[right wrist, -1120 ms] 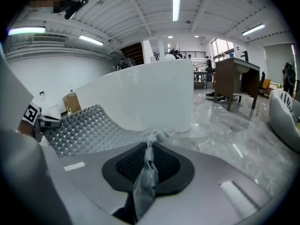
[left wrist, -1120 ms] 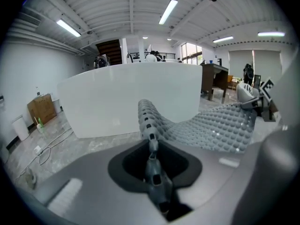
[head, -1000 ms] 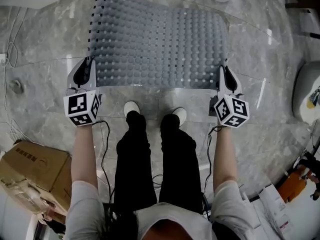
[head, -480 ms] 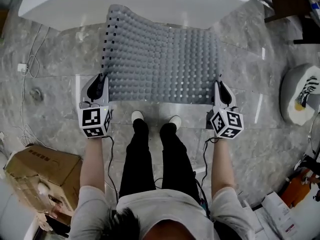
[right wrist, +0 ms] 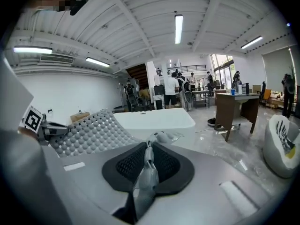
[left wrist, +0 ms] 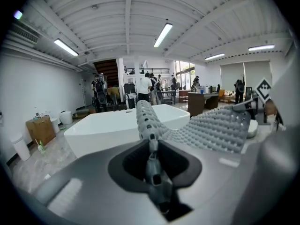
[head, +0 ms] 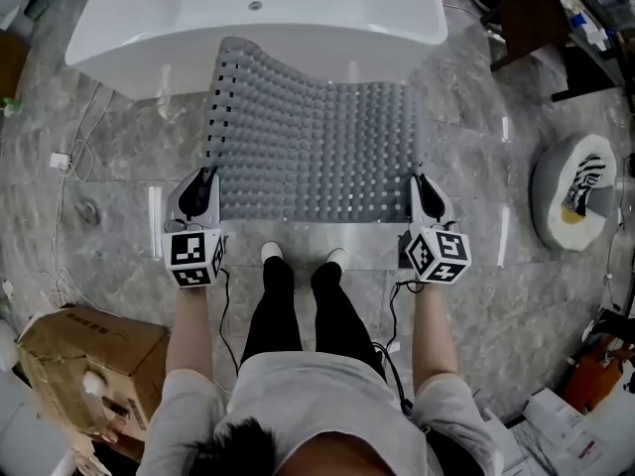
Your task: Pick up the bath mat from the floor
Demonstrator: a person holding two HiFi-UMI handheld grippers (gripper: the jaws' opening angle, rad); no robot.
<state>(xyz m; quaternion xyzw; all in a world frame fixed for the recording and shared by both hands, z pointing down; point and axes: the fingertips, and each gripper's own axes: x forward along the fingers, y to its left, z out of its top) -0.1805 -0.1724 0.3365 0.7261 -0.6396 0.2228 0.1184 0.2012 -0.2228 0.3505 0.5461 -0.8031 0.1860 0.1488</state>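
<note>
In the head view, you hold the grey, bumpy rubber bath mat (head: pixel 313 137) at the middle of the frame, stretched between the left gripper (head: pixel 201 188) and the right gripper (head: pixel 425 194). Its far edge overlaps the white bathtub (head: pixel 119 28) at the top and may catch on the rim.

In the left gripper view, the jaws are clamped on the mat's thin edge (left wrist: pixel 149 125). Such a small bite can slip.

In the right gripper view, the jaws pinch the corner (right wrist: pixel 146 165) likewise. There is open room at the right, and a brown cardboard box (head: pixel 84 360) stands at the lower left.
</note>
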